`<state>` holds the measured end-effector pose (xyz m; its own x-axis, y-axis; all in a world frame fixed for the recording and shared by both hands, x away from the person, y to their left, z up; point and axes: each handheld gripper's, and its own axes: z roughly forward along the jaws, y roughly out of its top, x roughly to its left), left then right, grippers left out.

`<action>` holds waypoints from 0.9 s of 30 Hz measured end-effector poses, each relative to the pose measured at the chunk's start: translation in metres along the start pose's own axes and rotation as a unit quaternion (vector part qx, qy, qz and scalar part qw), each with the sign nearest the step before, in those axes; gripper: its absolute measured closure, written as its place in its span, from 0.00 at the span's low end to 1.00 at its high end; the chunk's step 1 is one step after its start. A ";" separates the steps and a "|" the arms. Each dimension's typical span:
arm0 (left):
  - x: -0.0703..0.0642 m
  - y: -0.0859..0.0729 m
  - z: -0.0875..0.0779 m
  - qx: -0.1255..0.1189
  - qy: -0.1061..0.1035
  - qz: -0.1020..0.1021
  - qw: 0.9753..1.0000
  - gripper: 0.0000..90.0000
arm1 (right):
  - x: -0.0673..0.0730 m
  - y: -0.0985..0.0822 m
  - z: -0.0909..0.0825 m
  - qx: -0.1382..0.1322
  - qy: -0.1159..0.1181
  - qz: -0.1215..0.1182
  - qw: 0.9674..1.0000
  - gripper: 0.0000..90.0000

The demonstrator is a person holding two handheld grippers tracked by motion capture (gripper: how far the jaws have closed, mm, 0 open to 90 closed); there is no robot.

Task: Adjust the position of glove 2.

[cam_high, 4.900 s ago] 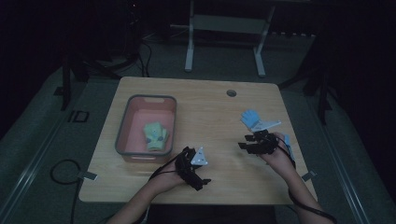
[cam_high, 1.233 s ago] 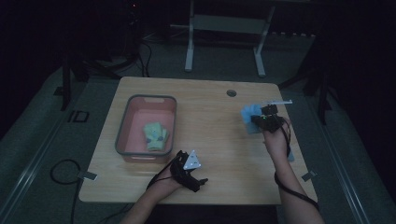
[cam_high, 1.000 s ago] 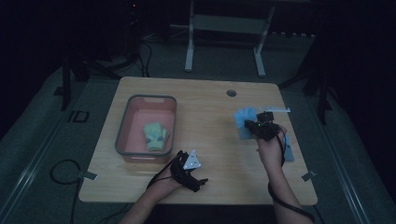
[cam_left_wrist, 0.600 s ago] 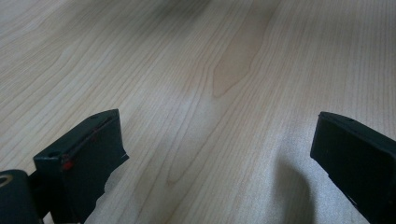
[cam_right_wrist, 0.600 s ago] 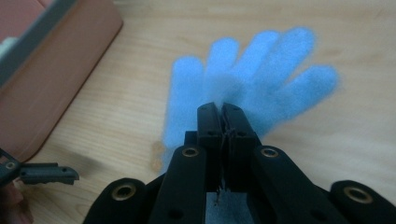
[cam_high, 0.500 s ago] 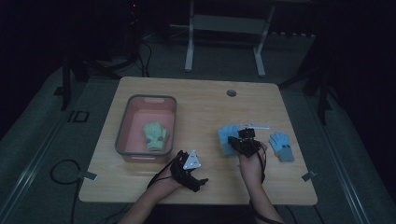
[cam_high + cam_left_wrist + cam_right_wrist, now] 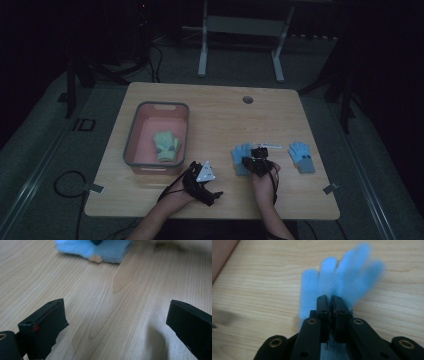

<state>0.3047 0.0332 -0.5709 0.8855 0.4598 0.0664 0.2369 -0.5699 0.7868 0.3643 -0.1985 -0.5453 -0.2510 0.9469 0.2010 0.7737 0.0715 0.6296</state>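
Right claw (image 7: 331, 301) clamps a blue glove (image 7: 337, 281) over the wooden table (image 7: 262, 277)

A dim room: a light wooden table (image 7: 215, 112) on grey floor (image 7: 45, 150), a metal stand (image 7: 240, 40) behind it.

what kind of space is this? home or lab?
Most likely a lab or recording room: a lone wooden table on grey floor mats, cables trailing over the floor, a metal stand behind, dark surroundings.

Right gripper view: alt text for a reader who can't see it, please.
The right tool, jaws nearly together, is clamped on a fluffy blue glove whose fingers fan away from the camera over a light wooden table. A pink bin's edge fills the upper left corner.
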 end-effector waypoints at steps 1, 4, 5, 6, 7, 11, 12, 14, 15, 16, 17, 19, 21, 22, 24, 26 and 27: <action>0.000 0.000 0.000 0.000 0.000 0.000 1.000 0.03 | 0.000 0.000 0.001 0.000 0.002 0.000 1.000 0.90; 0.000 0.000 0.000 0.000 -0.001 -0.001 1.000 0.03 | 0.003 0.002 -0.003 -0.003 0.000 -0.009 1.000 0.83; 0.000 0.000 0.000 0.000 -0.001 -0.001 1.000 0.03 | 0.003 0.002 -0.003 -0.003 0.000 -0.009 1.000 0.83; 0.000 0.000 0.000 -0.001 -0.002 0.000 1.000 0.03 | 0.004 0.004 -0.006 -0.005 -0.002 -0.019 1.000 0.78; 0.000 0.000 0.000 -0.001 -0.002 0.000 1.000 0.03 | 0.004 0.004 -0.006 -0.005 -0.002 -0.019 1.000 0.78; 0.000 0.000 0.000 0.000 -0.003 0.000 1.000 0.03 | 0.006 0.007 -0.015 -0.017 0.001 -0.048 0.999 0.71; 0.001 0.000 0.000 -0.001 -0.002 -0.003 1.000 0.03 | 0.006 0.009 -0.020 -0.024 -0.001 -0.068 0.997 0.67; 0.001 0.000 0.000 0.000 -0.002 -0.003 1.000 0.03 | 0.005 0.011 -0.022 -0.024 -0.004 -0.080 0.997 0.64; 0.001 0.000 0.000 0.000 -0.002 -0.003 1.000 0.03 | 0.003 0.012 -0.024 -0.024 -0.002 -0.086 0.996 0.64; 0.001 0.000 0.000 0.000 -0.001 -0.003 1.000 0.03 | -0.002 0.014 -0.029 -0.027 0.005 -0.091 0.995 0.61; 0.000 0.000 0.000 0.001 0.000 -0.002 1.000 0.03 | -0.005 0.015 -0.030 -0.025 0.003 -0.102 0.994 0.59; 0.000 0.000 0.000 0.002 0.001 -0.001 1.000 0.03 | -0.008 0.016 -0.032 -0.028 0.006 -0.103 0.994 0.58; 0.001 0.000 0.001 0.003 0.000 -0.003 1.000 0.03 | -0.016 0.019 -0.037 -0.032 0.018 -0.114 0.993 0.59; 0.001 0.000 0.001 0.003 0.000 -0.003 1.000 0.03 | -0.018 0.021 -0.039 -0.032 0.022 -0.119 0.992 0.61; 0.001 0.000 0.001 0.003 0.003 -0.002 1.000 0.03 | -0.020 0.023 -0.040 -0.029 0.024 -0.124 0.992 0.61; 0.000 0.000 0.001 0.003 0.003 -0.001 1.000 0.03 | -0.027 0.028 -0.044 -0.033 0.024 -0.127 0.991 0.63; 0.000 0.000 0.001 0.003 0.004 -0.001 1.000 0.03 | -0.030 0.030 -0.046 -0.034 0.026 -0.128 0.991 0.63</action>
<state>0.3050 0.0327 -0.5710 0.8821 0.4660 0.0689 0.2414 -0.5729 0.7833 0.3686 -0.2391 -0.4978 -0.4657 0.8825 0.0651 0.6398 0.2850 0.7138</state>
